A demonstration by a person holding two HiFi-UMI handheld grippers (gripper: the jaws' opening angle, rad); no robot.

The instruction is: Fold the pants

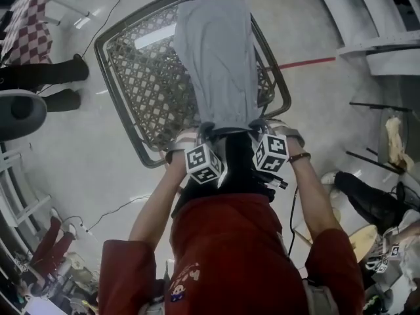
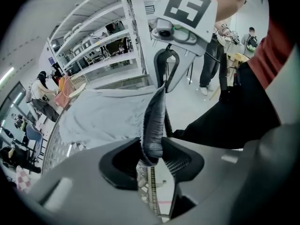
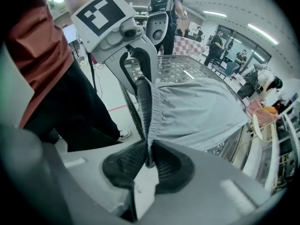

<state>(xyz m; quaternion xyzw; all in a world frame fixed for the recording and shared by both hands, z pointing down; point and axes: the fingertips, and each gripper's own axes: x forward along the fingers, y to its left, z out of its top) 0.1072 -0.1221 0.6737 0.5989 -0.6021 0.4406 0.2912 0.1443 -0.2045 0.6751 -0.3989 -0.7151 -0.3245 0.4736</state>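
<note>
Grey pants (image 1: 216, 58) lie lengthwise on a wire-mesh table (image 1: 131, 136), with their near end lifted at the table's front edge. My left gripper (image 1: 209, 136) is shut on the left corner of that near end, and a bunched fold of grey cloth (image 2: 153, 121) stands up between its pads. My right gripper (image 1: 259, 131) is shut on the right corner, with the gathered waistband (image 3: 146, 107) pinched between its pads. In each gripper view the other gripper shows across the stretched edge: the right gripper (image 2: 168, 74) and the left gripper (image 3: 136, 64). The rest of the pants (image 3: 201, 109) spreads flat over the mesh.
My own dark-trousered legs stand close against the table's near edge. A checkered cloth (image 1: 29, 25) and a round grey seat (image 1: 20, 113) are at the left. White shelving (image 2: 98, 46) and several people stand around. A red line (image 1: 305, 63) marks the floor at the right.
</note>
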